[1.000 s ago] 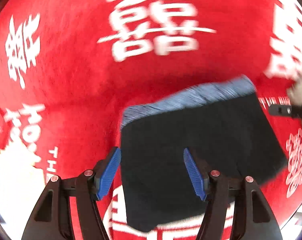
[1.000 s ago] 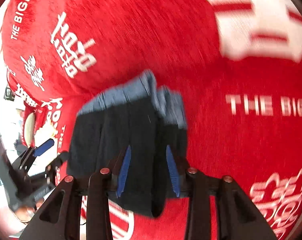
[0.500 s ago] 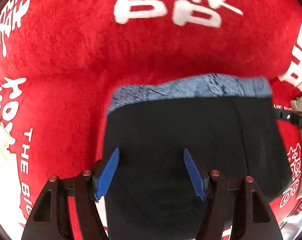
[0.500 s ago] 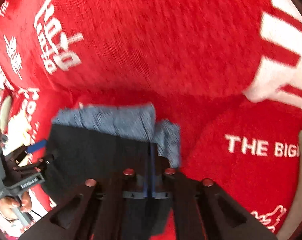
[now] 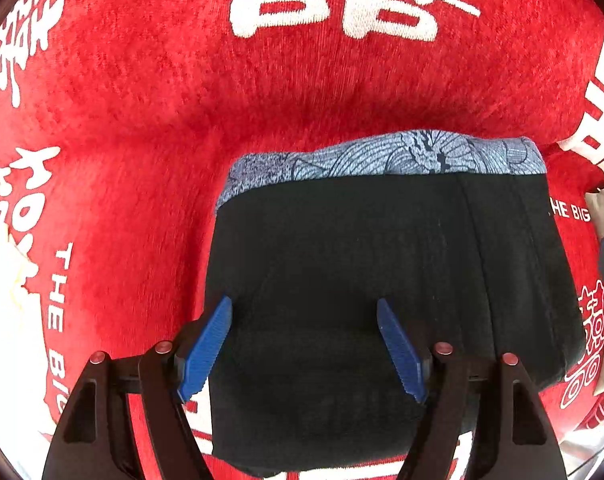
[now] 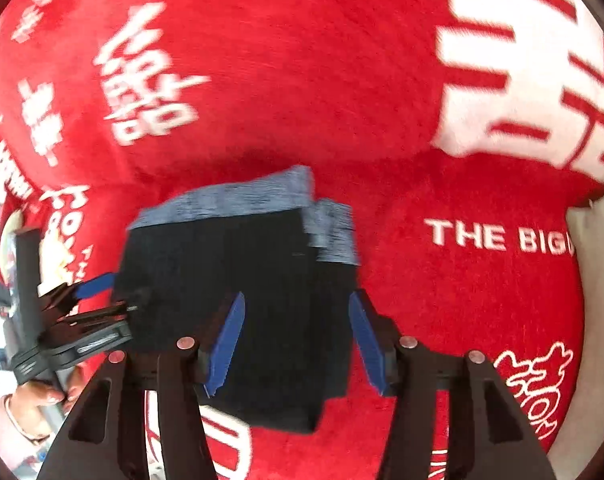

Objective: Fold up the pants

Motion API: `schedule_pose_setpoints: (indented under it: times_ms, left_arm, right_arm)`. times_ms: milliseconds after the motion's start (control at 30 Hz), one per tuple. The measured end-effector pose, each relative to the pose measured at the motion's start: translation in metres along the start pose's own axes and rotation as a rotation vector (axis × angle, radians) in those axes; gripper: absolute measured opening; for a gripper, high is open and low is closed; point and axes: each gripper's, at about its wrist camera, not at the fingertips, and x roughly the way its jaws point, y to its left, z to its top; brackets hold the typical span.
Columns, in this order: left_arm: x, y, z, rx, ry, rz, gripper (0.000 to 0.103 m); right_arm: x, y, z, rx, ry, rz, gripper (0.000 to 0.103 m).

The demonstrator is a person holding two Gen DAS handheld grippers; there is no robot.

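1. Pants (image 5: 382, 280): black, with a grey-blue patterned waistband (image 5: 382, 156). They lie folded into a compact block on the red blanket (image 5: 181, 120), which carries white characters and the lettering "THE BIG". All places below are given relative to the pants.
2. Left gripper (image 5: 304, 340): directly above the pants, pointing down at them. Its blue pads (image 5: 205, 348) stand wide apart over the black fabric, on the half away from the waistband. Jaws have just been opening a little further; cloth lies beneath the gap, nothing is clamped.
3. Right gripper (image 6: 293, 340): over the pants' right edge, tilted downward. Its pads (image 6: 225, 344) are apart, jaws having just opened from closed. Black fabric shows between them but the pads do not press on it.
4. In the right wrist view the waistband (image 6: 229, 200) shows two layers, the under layer offset to the right.
5. In that view the left gripper (image 6: 97, 296) sits at the pants' left edge, held by a hand (image 6: 41, 396).
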Motion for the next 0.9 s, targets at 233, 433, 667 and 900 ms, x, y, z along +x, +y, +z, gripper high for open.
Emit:
schedule_pose_setpoints:
  times_ms: [233, 433, 667, 900]
  left_arm:
    - [0.006, -0.013, -0.008, 0.002, 0.006, 0.002, 0.089]
    - [0.012, -0.026, -0.016, 0.047, 0.004, 0.015, 0.096]
    - [0.009, -0.022, -0.009, 0.057, 0.01, 0.012, 0.096]
    - [0.006, -0.019, -0.014, 0.045, 0.025, 0.035, 0.096]
  right_arm:
    - [0.04, 0.015, -0.031, -0.096, 0.13, -0.075, 0.04]
    - [0.051, 0.012, -0.046, -0.187, 0.093, -0.122, 0.042]
    - [0.046, 0.003, -0.056, -0.165, 0.068, -0.125, 0.043]
    - [0.045, 0.004, -0.058, -0.122, 0.061, -0.13, 0.045]
